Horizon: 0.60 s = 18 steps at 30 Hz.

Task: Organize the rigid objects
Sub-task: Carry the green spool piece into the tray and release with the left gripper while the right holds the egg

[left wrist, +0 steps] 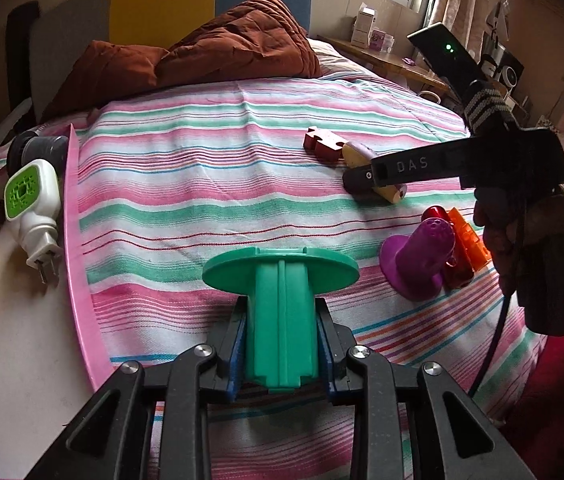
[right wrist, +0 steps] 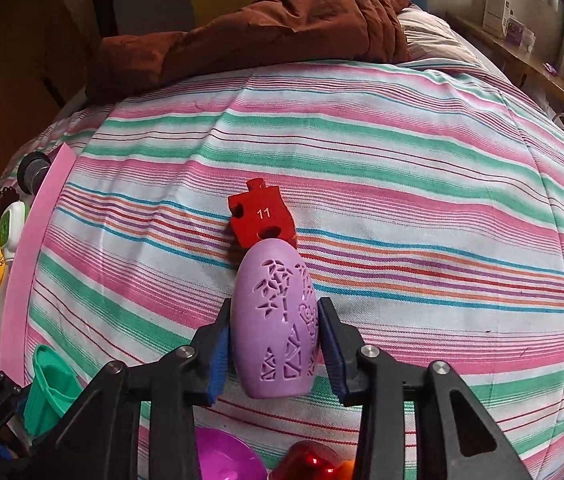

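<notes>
striped bed [left wrist: 202,168] serves as sorting surface.
on its pink, green and white sheet lie a red puzzle piece [right wrist: 262,216] marked 11, a magenta funnel-shaped toy [left wrist: 417,260] touching red and orange translucent pieces [left wrist: 461,240], and a rumpled brown quilt [left wrist: 222,44] near the headboard.

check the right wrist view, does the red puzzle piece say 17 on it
No, the red puzzle piece is printed with a white 11, and it lies just beyond the lilac carved egg.
</notes>
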Each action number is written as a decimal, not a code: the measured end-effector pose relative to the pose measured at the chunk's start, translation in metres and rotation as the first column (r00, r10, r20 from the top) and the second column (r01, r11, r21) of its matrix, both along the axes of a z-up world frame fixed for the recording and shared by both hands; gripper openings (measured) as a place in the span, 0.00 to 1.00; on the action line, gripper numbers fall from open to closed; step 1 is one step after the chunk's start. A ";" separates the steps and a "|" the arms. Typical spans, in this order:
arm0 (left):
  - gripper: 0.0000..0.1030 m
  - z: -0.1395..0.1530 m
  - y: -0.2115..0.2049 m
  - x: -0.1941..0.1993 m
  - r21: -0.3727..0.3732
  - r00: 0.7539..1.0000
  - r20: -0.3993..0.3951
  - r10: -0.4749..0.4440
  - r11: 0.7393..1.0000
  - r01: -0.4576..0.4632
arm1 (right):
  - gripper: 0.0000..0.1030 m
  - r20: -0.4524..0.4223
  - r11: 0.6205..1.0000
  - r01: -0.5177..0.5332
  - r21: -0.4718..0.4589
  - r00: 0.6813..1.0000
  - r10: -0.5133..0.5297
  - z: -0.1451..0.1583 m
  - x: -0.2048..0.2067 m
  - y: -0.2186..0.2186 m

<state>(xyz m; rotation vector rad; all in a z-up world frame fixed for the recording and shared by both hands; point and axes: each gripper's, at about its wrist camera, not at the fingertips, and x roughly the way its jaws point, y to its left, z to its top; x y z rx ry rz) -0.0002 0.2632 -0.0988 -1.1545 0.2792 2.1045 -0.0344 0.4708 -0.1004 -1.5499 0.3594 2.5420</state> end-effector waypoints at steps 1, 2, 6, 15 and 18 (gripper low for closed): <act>0.29 0.004 -0.002 0.003 0.010 1.000 0.003 -0.002 1.000 0.002 | 0.38 0.000 1.000 -0.009 0.017 1.000 0.009 0.000 0.000 -0.001; 0.29 0.008 -0.002 0.006 0.019 1.000 -0.001 -0.007 1.000 0.007 | 0.38 -0.002 1.000 -0.014 0.024 1.000 0.014 -0.001 -0.001 0.000; 0.29 0.029 -0.009 0.017 0.051 1.000 -0.014 -0.024 0.998 0.025 | 0.38 -0.007 0.999 -0.026 0.036 1.000 0.027 -0.003 -0.001 0.001; 0.29 0.078 -0.073 -0.010 0.141 0.991 0.009 0.132 0.981 -0.131 | 0.38 -0.012 0.997 -0.043 0.061 0.999 0.043 -0.003 0.002 0.000; 0.29 0.081 -0.112 -0.042 0.162 0.969 0.062 0.239 0.956 -0.246 | 0.38 -0.010 0.996 -0.047 0.070 0.999 0.048 -0.003 0.002 0.000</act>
